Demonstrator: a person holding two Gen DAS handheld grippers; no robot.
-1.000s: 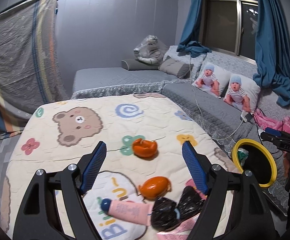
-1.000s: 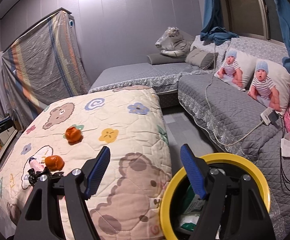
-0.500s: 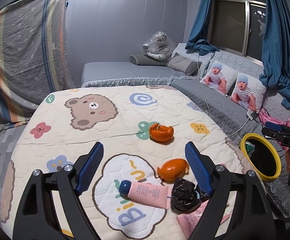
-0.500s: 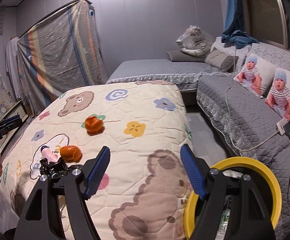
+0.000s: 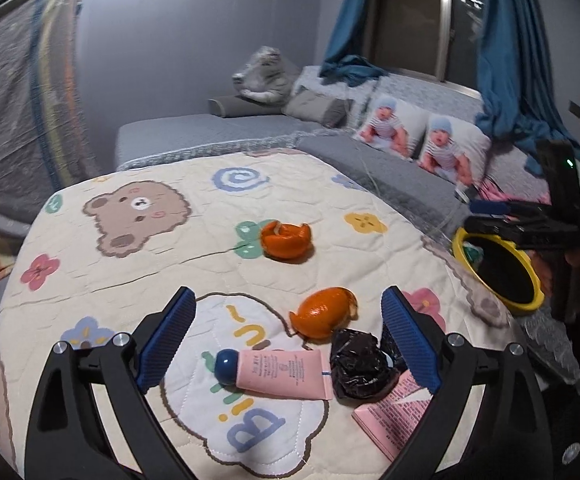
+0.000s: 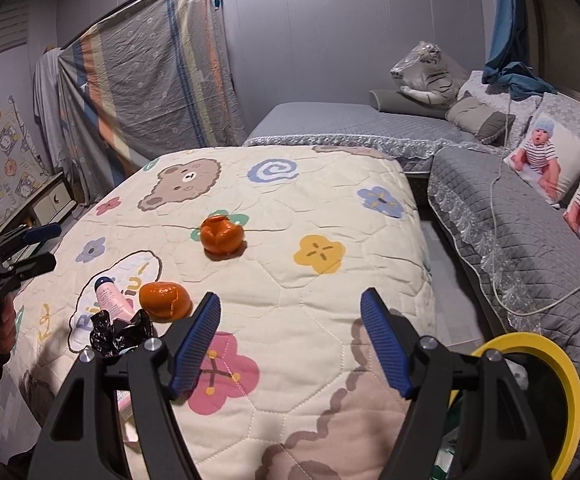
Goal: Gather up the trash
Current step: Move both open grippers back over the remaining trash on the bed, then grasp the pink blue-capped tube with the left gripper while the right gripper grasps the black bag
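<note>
on the cartoon quilt (image 5: 138, 272), pink tube (image 5: 280, 374), black wrapper (image 5: 356, 364) and nearer orange peel (image 5: 324, 316) bunched below left gripper (image 5: 286, 340), just widened, empty; right gripper (image 6: 290, 340) agape, empty, near yellow-rimmed bin (image 6: 570, 396). risk: snagging two at once, or pinching quilt.

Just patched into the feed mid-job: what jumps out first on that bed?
Two bright orange peels stand out on the cartoon bear quilt, one mid-bed and one nearer the left gripper. Just below the nearer peel lie a pink tube, a crumpled black wrapper and a pink packet. The yellow-rimmed bin waits off the bed's right edge, beside the right gripper.
</note>
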